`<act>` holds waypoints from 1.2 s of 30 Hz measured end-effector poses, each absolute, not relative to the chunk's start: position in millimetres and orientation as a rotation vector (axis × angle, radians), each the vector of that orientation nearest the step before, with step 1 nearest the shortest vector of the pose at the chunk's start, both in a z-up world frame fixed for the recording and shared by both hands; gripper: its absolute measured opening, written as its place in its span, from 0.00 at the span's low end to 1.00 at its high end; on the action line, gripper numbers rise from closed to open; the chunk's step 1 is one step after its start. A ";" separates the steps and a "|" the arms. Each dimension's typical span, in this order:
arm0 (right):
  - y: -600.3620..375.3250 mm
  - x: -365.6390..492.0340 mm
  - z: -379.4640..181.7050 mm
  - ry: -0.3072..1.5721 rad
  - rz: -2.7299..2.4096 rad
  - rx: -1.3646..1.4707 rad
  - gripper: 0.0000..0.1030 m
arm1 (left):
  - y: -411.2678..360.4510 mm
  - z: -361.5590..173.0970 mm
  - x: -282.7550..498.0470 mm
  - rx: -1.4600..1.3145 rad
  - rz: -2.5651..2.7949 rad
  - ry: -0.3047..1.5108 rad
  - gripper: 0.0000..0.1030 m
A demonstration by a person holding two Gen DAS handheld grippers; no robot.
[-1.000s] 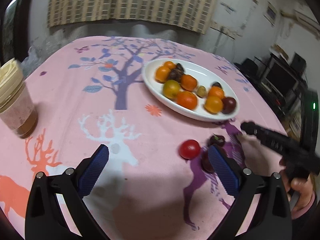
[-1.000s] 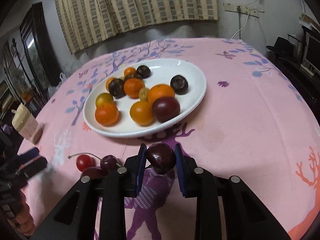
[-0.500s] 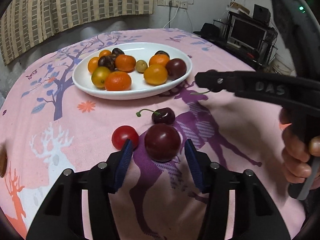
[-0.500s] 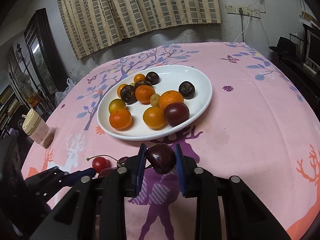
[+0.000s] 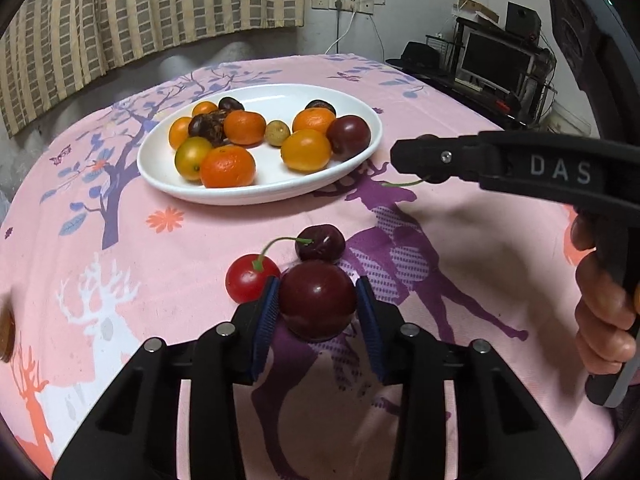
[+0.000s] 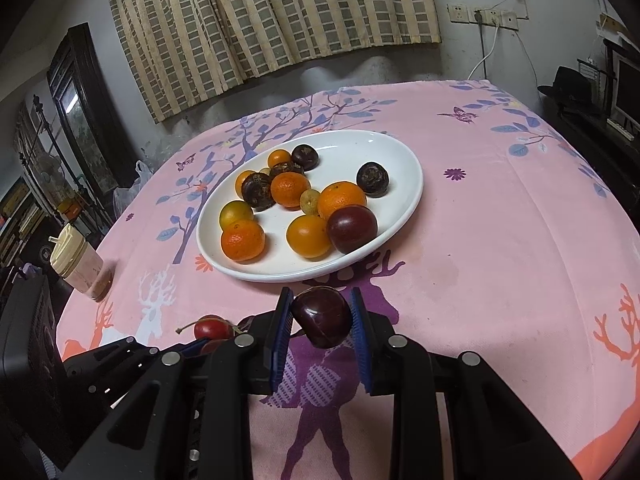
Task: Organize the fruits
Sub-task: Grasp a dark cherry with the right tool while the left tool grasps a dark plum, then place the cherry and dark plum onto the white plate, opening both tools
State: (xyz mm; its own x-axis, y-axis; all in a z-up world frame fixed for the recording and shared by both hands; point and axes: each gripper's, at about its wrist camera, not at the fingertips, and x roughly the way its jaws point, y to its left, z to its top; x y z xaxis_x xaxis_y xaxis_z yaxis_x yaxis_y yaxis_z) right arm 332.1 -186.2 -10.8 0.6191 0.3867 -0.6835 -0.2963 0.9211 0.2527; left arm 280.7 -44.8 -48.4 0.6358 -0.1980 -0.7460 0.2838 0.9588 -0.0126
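My left gripper [image 5: 318, 300] is shut on a dark red plum [image 5: 317, 300] low over the pink tablecloth. A red cherry [image 5: 250, 282] and a dark cherry [image 5: 321, 242] with a green stem lie just beyond it. My right gripper [image 6: 320, 318] is shut on a dark cherry [image 6: 321, 316] and holds it above the cloth, just in front of the white oval plate [image 6: 400, 152]. The plate [image 5: 280, 94] holds several oranges, dark fruits and a plum. The right gripper shows in the left wrist view [image 5: 408, 156], with the cherry's stem below it.
A lidded jar [image 6: 78, 262] with a brownish drink stands at the table's left edge. Curtains hang behind the table. A monitor and shelves [image 5: 496, 60] stand to the right.
My left gripper swung round to the loose fruits, moved in on the plum and shut on it. My right gripper rose a little with its cherry.
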 end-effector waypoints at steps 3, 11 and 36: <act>-186.1 332.1 -10.5 0.811 0.393 0.117 0.28 | -41.6 -46.4 277.4 0.083 -0.273 0.850 0.37; -182.7 328.0 -8.4 0.800 0.396 0.096 0.28 | -23.6 -27.7 258.8 -0.039 -0.319 0.836 0.37; -189.6 326.4 -0.1 0.746 0.433 0.133 0.28 | 18.1 -20.6 255.9 -0.195 -0.649 0.977 0.37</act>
